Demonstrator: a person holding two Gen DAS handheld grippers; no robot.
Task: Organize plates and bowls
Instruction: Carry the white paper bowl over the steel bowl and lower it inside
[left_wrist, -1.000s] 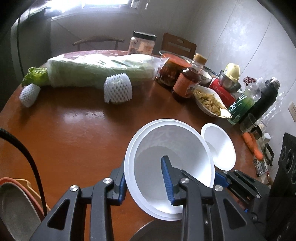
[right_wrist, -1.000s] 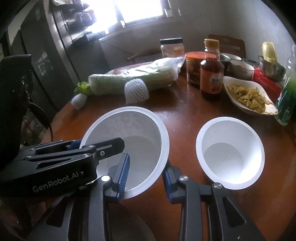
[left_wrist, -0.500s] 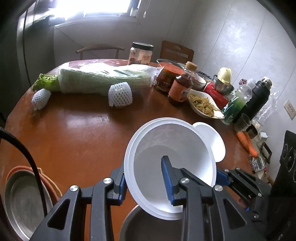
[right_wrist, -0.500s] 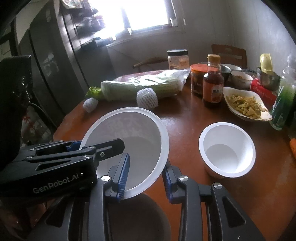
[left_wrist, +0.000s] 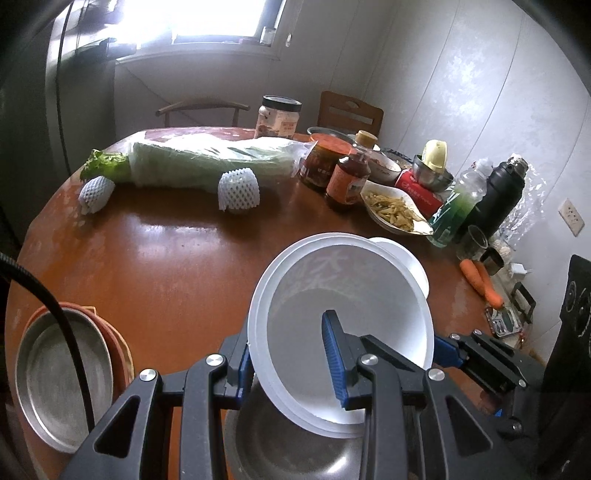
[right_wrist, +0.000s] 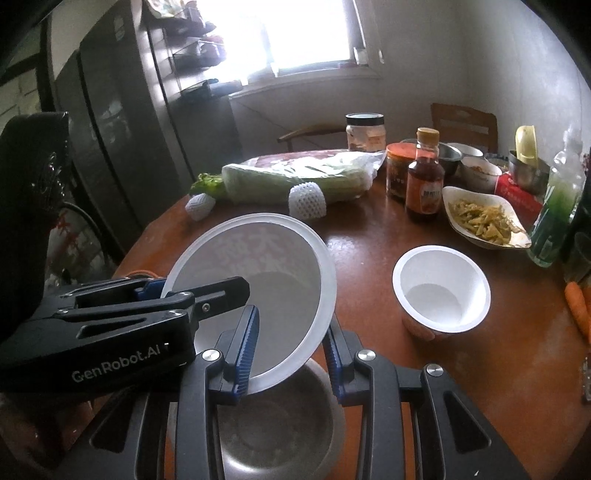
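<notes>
both claws grip one white bowl (left_wrist: 354, 325): left claw (left_wrist: 291, 362) and right claw (right_wrist: 291, 354) clamp opposite rims.

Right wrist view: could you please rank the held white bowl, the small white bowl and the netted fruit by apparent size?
1. Held white bowl, though nearness inflates it.
2. Small white bowl.
3. Netted fruit, farther off, so less certain.

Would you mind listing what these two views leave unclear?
- Steel bowl, both views: the white bowl and grippers cover much of it.
- Smaller white cup, left view: mostly behind the white bowl.
- Sauce bottle label, both views: too small to read.
- Steel plate, left view: crossed by a black cable.
</notes>
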